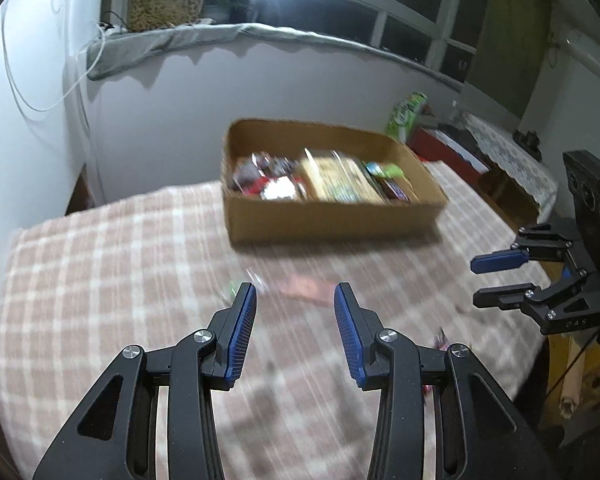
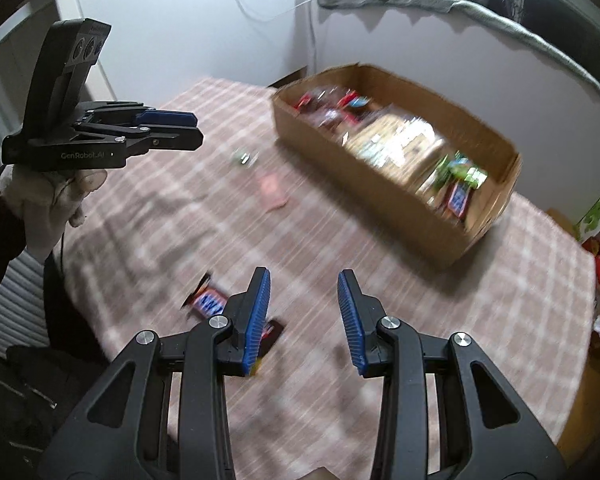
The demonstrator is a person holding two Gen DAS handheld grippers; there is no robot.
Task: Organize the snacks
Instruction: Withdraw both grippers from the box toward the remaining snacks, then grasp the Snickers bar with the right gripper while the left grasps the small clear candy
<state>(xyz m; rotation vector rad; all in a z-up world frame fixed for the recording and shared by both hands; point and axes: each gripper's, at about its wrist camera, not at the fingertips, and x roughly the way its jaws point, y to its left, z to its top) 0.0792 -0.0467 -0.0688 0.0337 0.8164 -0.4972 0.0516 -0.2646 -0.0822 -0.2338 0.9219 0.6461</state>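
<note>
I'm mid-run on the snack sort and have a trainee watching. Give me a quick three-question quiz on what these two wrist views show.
1. True or false: the cardboard box already has snacks in it.
2. Which loose snack lies nearest the right gripper? A) pink packet B) candy bar C) small green wrapper
3. Fill in: nothing sits between the fingers of the left gripper, so its jaws are ____.

Key: 1 true; 2 B; 3 open
</note>
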